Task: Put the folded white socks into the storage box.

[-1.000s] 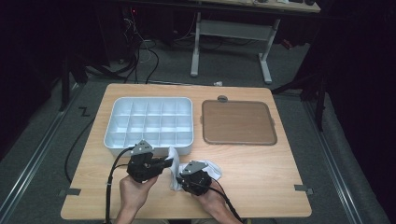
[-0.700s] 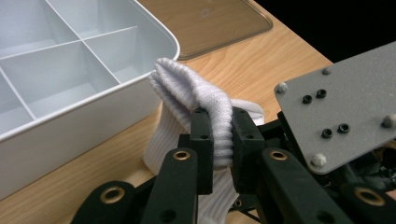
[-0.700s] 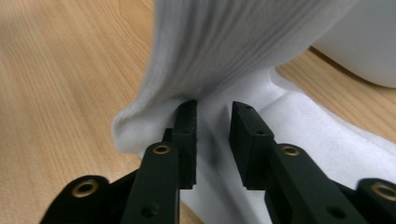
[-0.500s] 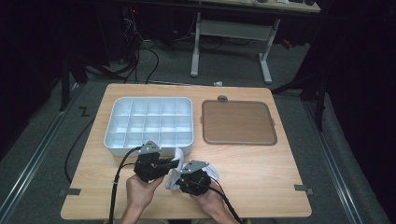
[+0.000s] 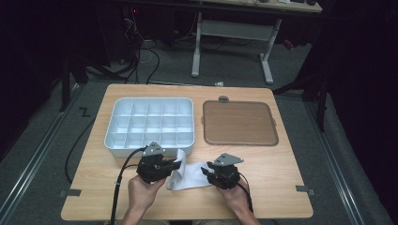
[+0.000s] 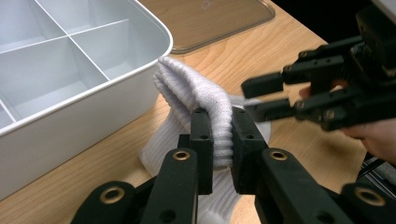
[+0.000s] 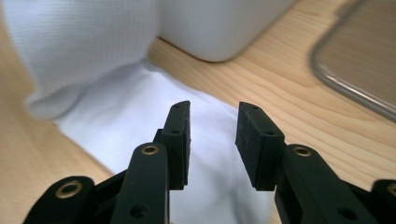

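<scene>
A white ribbed sock (image 5: 190,177) lies on the wooden table just in front of the white compartment tray (image 5: 141,148). My left gripper (image 5: 177,164) is shut on a raised fold of the sock (image 6: 196,95), which stands up beside the tray's wall (image 6: 93,112). My right gripper (image 5: 205,171) is at the sock's right end, pointing left. In the right gripper view its jaws stand open (image 7: 212,128) just above the flat white fabric (image 7: 140,112), with nothing between them. In the left gripper view, the right gripper (image 6: 250,98) hovers open close to the fold.
A brown lid (image 5: 239,123) lies flat to the right of the tray. The tray's compartments look empty. Bare table (image 5: 281,178) stretches to the right of my hands. Beyond the far edge, the floor is dark with cables and desk legs.
The right gripper has moved right, away from the left one, and more of the sock now lies spread between them. The left gripper has shifted slightly right, still holding the fold.
</scene>
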Demonstrator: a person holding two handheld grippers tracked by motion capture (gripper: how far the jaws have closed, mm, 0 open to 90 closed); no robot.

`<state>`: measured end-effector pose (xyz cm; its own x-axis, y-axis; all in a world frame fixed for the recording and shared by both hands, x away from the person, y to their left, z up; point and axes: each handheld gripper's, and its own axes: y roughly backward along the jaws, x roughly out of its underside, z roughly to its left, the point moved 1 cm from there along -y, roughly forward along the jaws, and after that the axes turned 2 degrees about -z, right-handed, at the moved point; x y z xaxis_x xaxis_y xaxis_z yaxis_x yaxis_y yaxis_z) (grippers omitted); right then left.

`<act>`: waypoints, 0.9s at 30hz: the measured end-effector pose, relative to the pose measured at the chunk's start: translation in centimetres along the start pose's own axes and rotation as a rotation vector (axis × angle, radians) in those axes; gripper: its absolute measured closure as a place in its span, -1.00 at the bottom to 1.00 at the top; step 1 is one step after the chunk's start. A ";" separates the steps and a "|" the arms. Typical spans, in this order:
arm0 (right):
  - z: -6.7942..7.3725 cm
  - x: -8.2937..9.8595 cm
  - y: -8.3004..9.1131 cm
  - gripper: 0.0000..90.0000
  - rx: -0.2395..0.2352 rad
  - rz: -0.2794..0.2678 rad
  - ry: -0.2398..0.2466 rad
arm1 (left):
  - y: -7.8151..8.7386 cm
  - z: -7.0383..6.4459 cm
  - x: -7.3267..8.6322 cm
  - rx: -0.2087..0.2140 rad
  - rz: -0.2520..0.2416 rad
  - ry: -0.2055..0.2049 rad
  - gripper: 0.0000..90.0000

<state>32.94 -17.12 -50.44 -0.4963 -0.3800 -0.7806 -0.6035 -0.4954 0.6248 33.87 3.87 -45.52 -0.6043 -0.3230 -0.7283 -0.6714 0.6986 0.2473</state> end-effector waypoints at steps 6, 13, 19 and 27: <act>-1.6 1.1 0.4 0.45 0.037 0.026 -0.022 | -0.3 -0.2 0.3 -0.004 0.006 -0.014 0.82; -2.3 2.7 0.4 0.62 -0.019 0.061 -0.068 | -0.6 -0.4 0.6 -0.010 0.016 -0.040 0.81; -1.7 3.3 0.1 0.85 -0.037 0.061 -0.056 | -0.7 -0.4 1.1 -0.016 0.026 -0.054 0.81; -0.7 3.8 0.3 0.88 -0.025 0.045 -0.053 | -1.7 -0.6 2.1 -0.008 0.046 -0.056 0.81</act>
<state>31.36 -19.25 -53.23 -0.5554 -0.3608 -0.7492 -0.5645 -0.4980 0.6583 33.44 1.63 -47.08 -0.6099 -0.2541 -0.7507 -0.6471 0.7064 0.2867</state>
